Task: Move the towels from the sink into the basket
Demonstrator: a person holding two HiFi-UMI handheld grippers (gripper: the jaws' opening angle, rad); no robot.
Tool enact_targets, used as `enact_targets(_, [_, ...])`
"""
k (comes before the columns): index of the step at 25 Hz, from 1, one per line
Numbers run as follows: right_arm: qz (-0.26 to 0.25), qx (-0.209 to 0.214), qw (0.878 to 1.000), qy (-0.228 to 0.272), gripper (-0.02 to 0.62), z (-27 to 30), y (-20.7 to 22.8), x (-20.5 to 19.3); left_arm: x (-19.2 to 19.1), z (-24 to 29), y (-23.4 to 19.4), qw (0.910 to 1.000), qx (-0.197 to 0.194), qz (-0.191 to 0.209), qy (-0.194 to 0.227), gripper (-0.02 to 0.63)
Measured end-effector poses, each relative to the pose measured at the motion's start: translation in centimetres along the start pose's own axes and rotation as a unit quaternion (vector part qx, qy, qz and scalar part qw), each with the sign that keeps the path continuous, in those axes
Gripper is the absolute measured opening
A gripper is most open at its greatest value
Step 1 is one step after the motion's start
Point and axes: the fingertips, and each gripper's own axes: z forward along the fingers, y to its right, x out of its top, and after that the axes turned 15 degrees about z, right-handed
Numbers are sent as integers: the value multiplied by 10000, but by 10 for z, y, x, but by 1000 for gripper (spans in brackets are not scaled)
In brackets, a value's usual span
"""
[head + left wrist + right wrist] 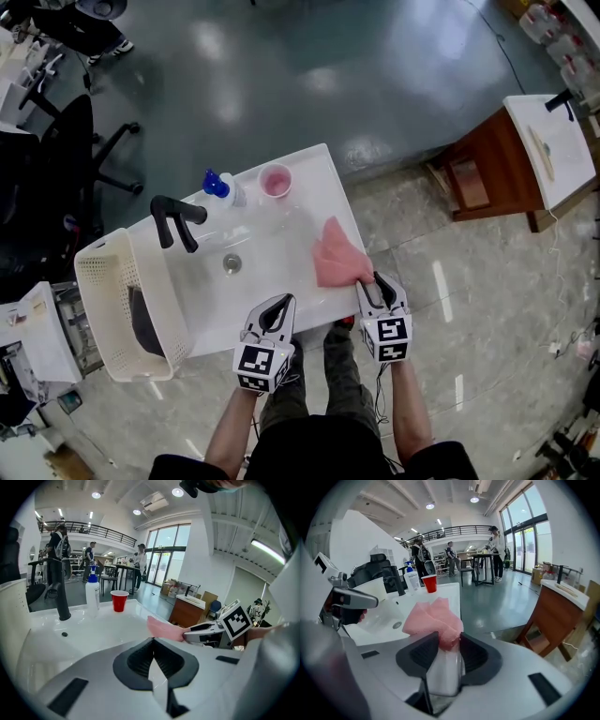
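Gripping pink towel (336,255) by its near corner: right gripper (373,281) fingers | towel crumpled, peaked, lying on sink (267,267) right rim | left gripper (285,301) fingers closed, empty

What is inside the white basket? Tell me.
Inside the basket, one dark item shows beside the sink-side wall; what it is cannot be told. That wall hides the rest of the bottom.
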Motion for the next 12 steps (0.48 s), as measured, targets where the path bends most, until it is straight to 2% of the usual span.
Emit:
enact_targets(3, [4,-120,9999,62,101,-1,6,3,3,3,2,10000,-13,14,11,8])
enact_targets(5, [-18,-170,9998,92,75,-2,9,5,4,4,3,10000,-24,21,14,8])
enact_targets(12, [-82,-179,9997,158,41,-3,9,11,7,2,6,10000,-8,48,32,8])
